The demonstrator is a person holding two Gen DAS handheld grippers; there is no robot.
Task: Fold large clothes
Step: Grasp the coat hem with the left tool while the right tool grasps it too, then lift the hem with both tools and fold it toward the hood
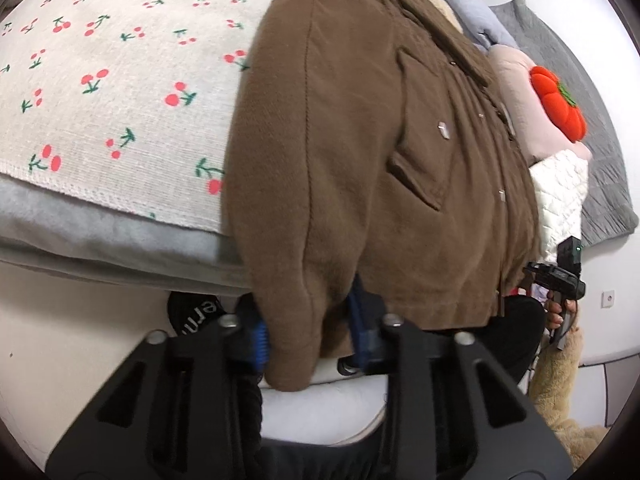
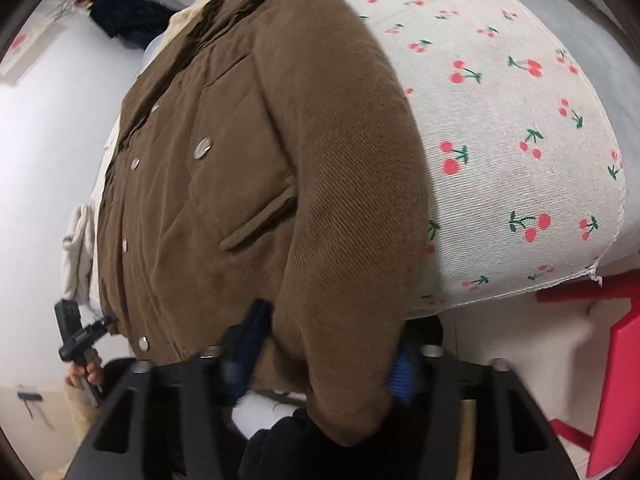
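Note:
A brown corduroy jacket (image 1: 380, 152) lies front up, snaps fastened, on a cherry-print blanket (image 1: 120, 80) on the bed, with its hem and cuffs hanging over the near edge. My left gripper (image 1: 310, 340) is shut on the cuff of one sleeve (image 1: 288, 312), a blue pad pressing on each side of it. In the right wrist view the jacket (image 2: 240, 160) fills the middle. My right gripper (image 2: 320, 368) is shut on the other sleeve's cuff (image 2: 344, 380). Each view shows the other gripper's handle in a hand beside the hem (image 1: 560, 280) (image 2: 80, 340).
An orange pumpkin plush (image 1: 558, 104) and a white quilted cloth (image 1: 560, 196) lie past the jacket on grey bedding (image 1: 600, 184). A tan plush toy (image 1: 560, 384) sits low by the bed. A red stool (image 2: 600, 380) stands beside the blanket's corner. A grey sheet (image 1: 100, 236) edges the mattress.

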